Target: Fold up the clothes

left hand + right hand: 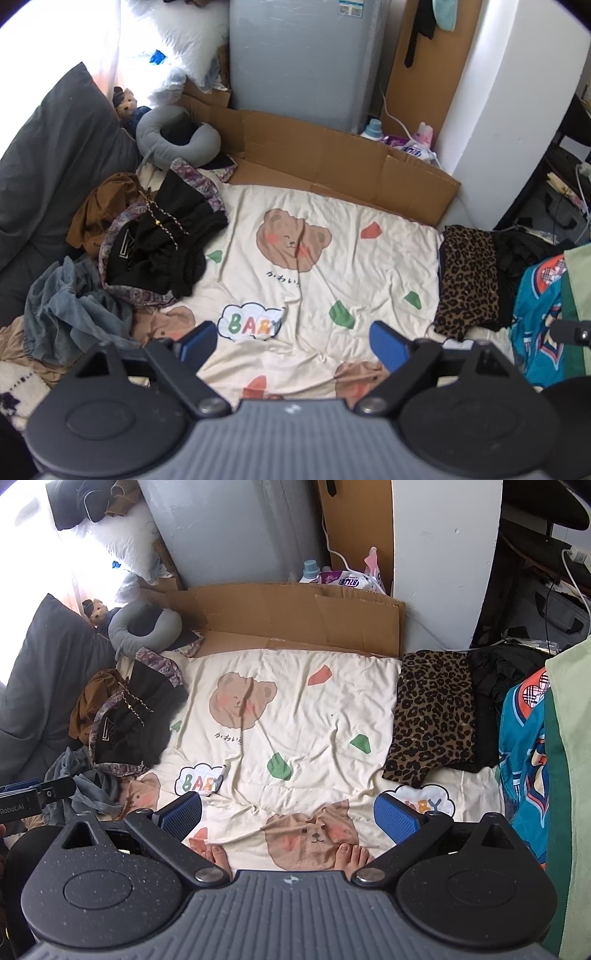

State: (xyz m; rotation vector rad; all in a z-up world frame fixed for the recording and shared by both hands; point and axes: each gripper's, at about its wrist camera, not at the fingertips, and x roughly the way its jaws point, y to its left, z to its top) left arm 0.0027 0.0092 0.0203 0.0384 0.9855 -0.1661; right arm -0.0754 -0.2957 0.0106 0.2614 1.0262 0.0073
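pile [147,236]: unfolded clothes, left on the blanket [332,258].
left gripper [291,341]: released, empty, over bare blanket.
right gripper [288,812]: released, empty.
folded stack [432,712]: leopard piece, right.
next: I'd pull one garment only, by an edge, spread flat mid-blanket.

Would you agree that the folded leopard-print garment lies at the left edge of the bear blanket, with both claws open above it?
Not quite: the leopard-print garment lies at the right edge of the bear blanket, as the right wrist view shows. Both the left claw and right claw are open.
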